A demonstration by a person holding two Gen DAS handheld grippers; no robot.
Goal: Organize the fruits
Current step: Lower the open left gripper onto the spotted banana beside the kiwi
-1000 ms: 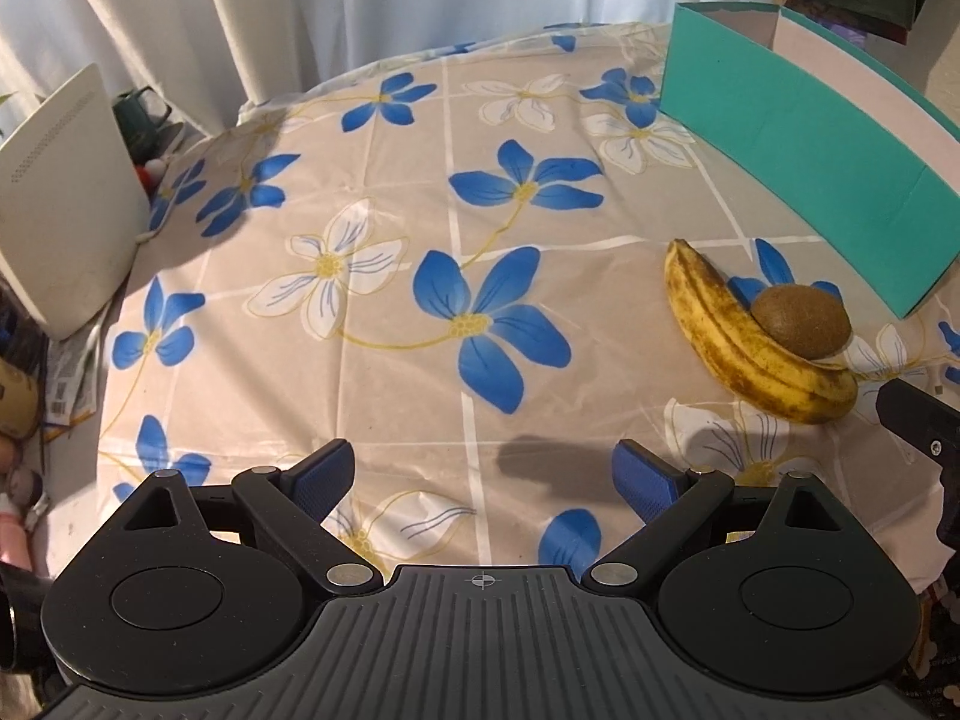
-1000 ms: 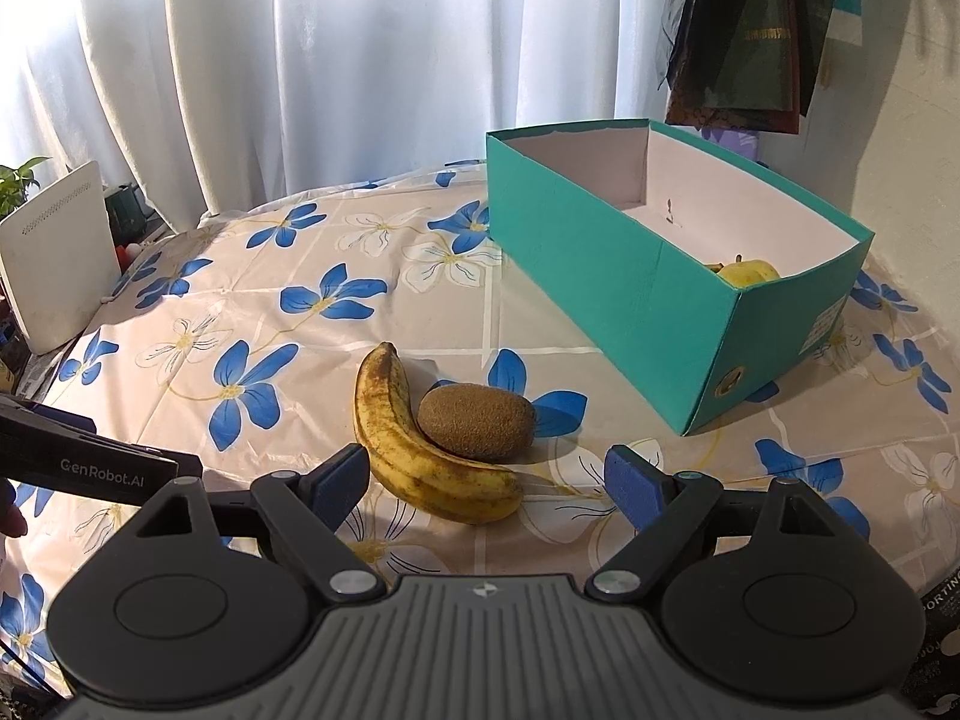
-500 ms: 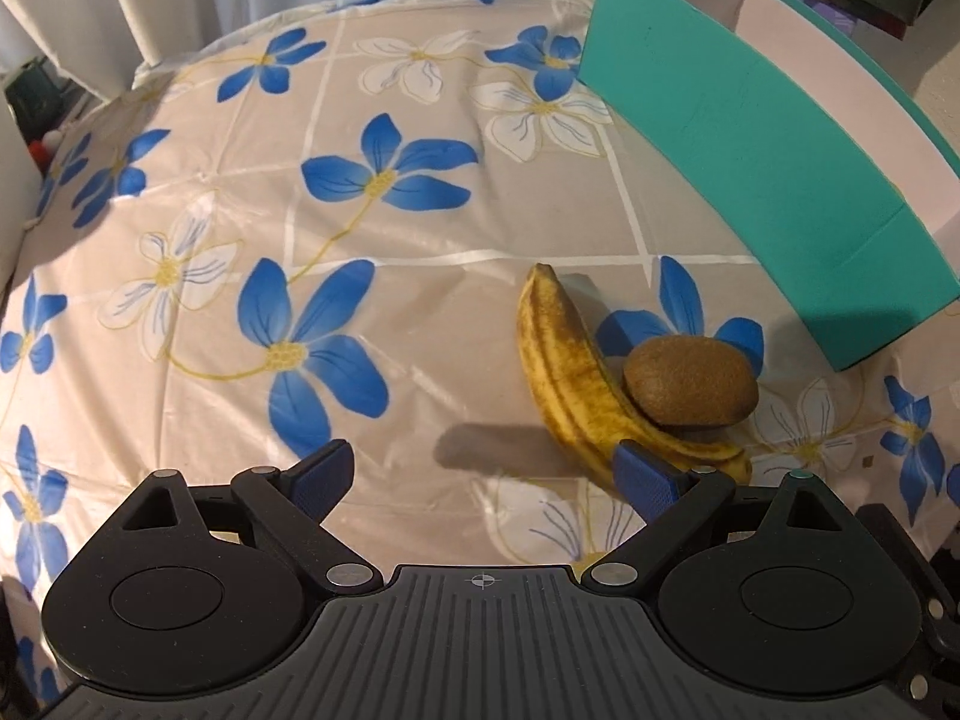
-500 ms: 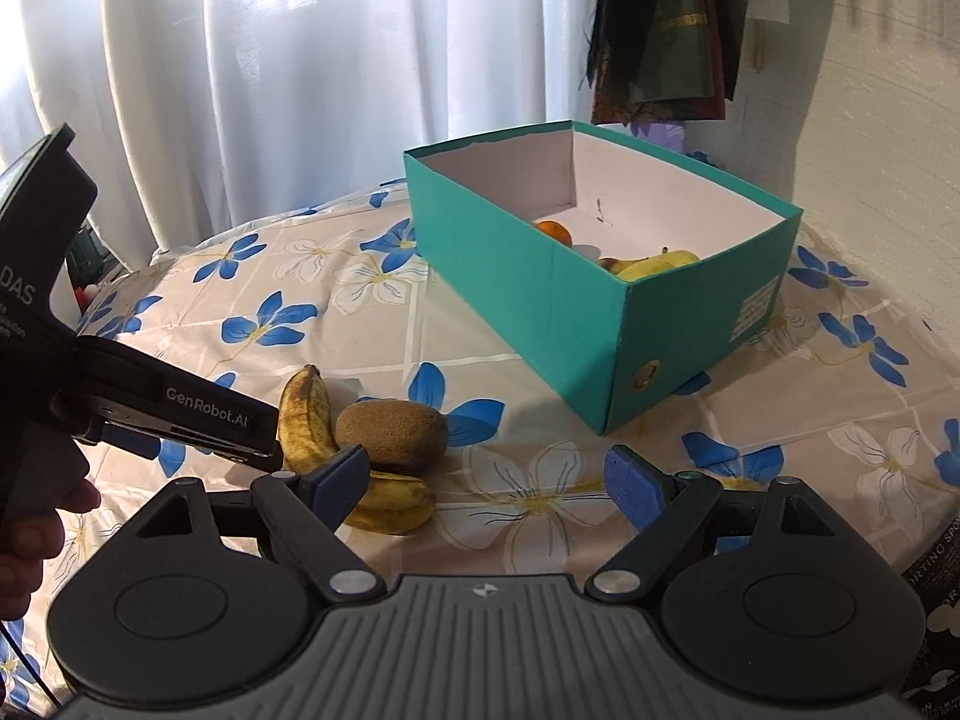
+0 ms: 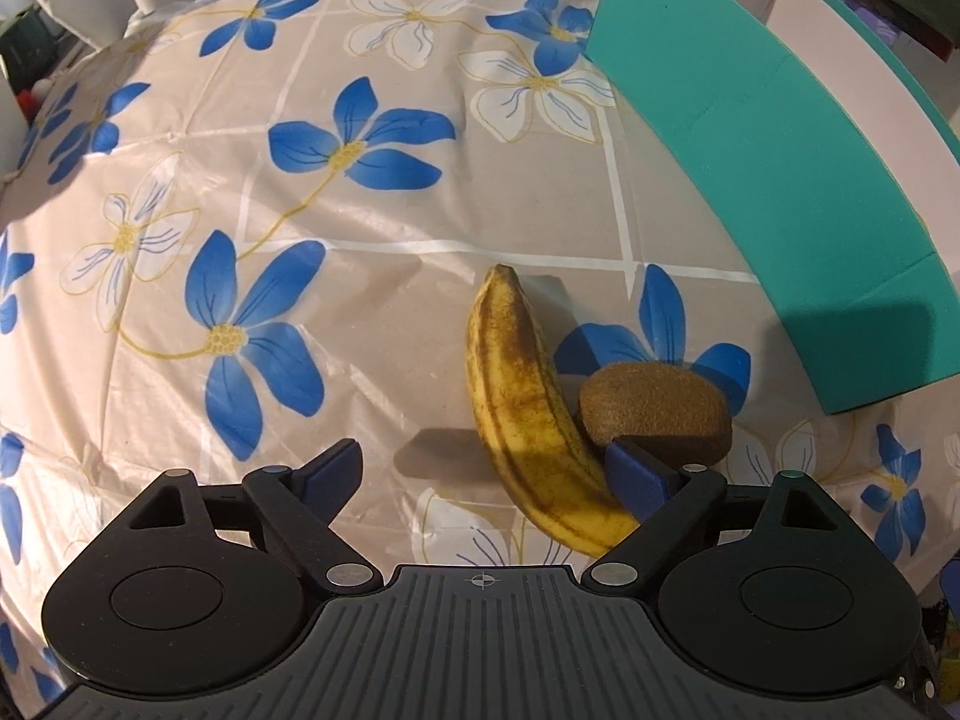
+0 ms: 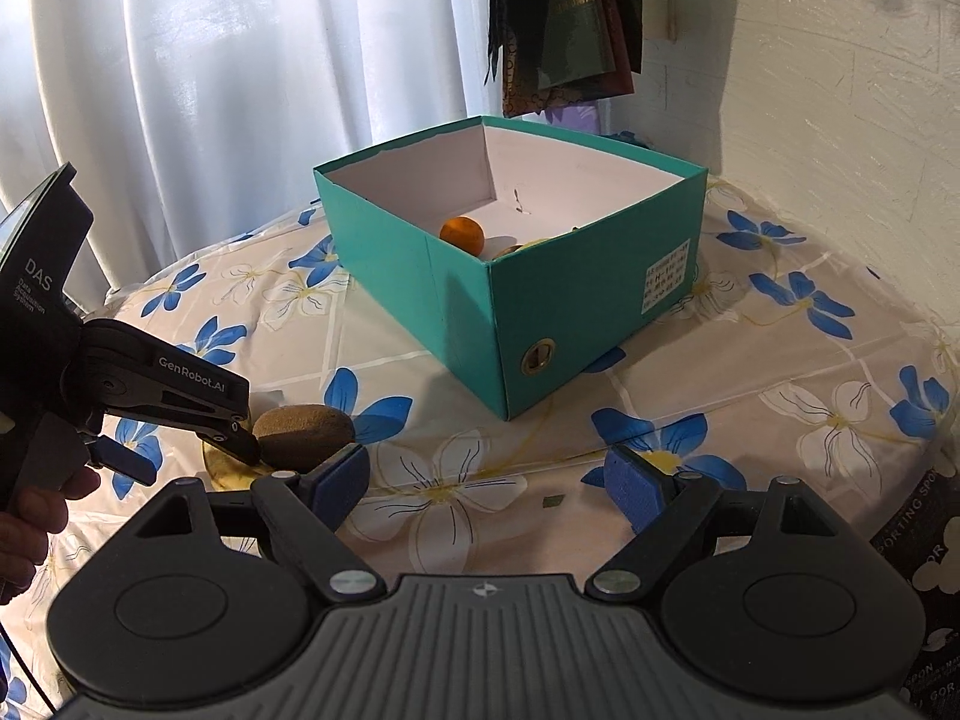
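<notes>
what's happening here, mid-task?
A person works two handheld grippers over a floral-clothed table. The left gripper, jaws closing but not yet pressing, straddles the spotted yellow banana beside the brown fuzzy kiwi. The right gripper hovers open and empty. The teal cardboard box already holds a small orange.

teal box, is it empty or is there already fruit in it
Not empty. The right wrist view looks into the open teal box: an orange fruit lies on its white floor, with something yellowish beside it, mostly hidden by the near wall.
</notes>
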